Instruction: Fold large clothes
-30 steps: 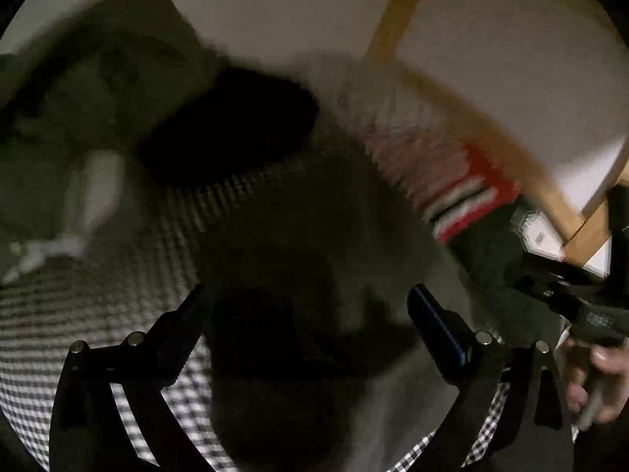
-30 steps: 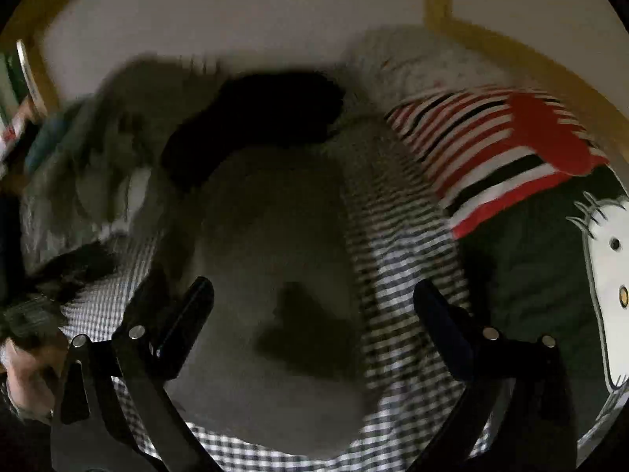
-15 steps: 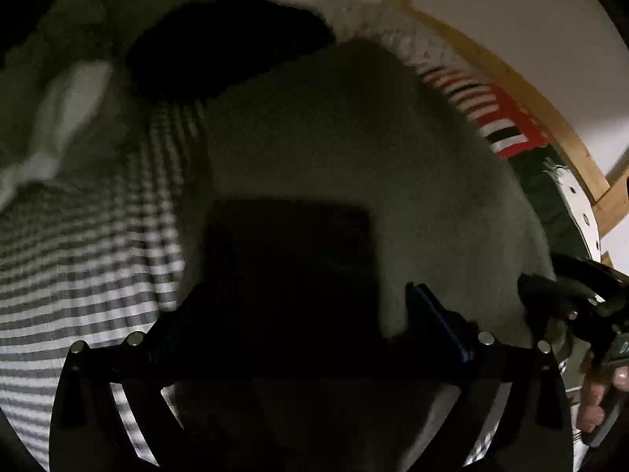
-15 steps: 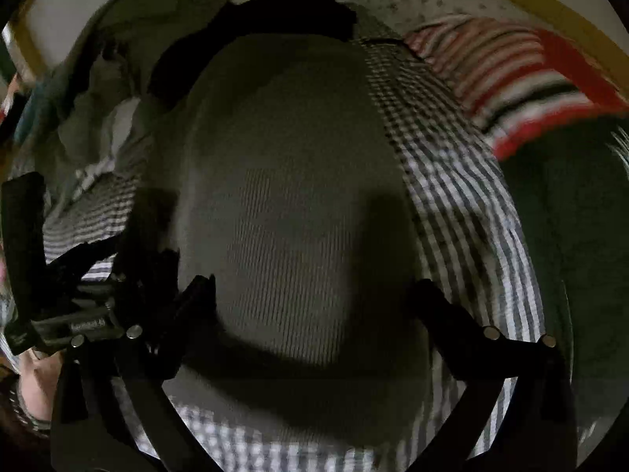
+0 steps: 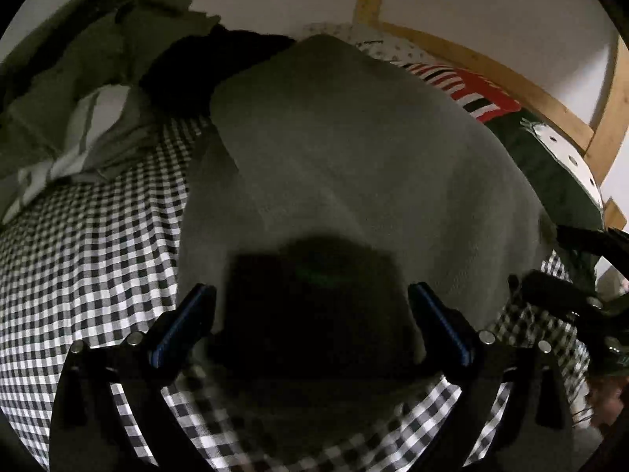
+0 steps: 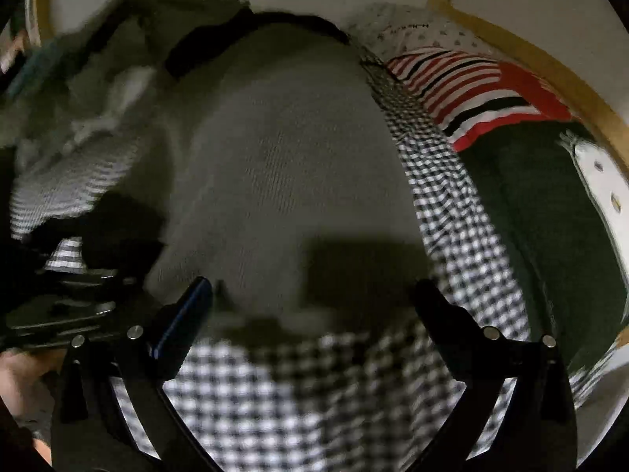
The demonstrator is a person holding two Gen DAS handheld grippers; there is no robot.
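left gripper (image 5: 310, 303): jaws spread wide, nothing held | right gripper (image 6: 314, 299): jaws released too | grey ribbed garment (image 6: 283, 181) lies flat on checkered sheet (image 5: 98, 244)

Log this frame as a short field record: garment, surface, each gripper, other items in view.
garment: grey knit garment lying flat
surface: black-and-white checked sheet under it
left gripper: open, over the garment's near edge, gripping nothing
right gripper: open, over the same near edge, gripping nothing
clothes pile: olive and black, far left
striped pillow: red, white, black, far right
bed frame: wooden
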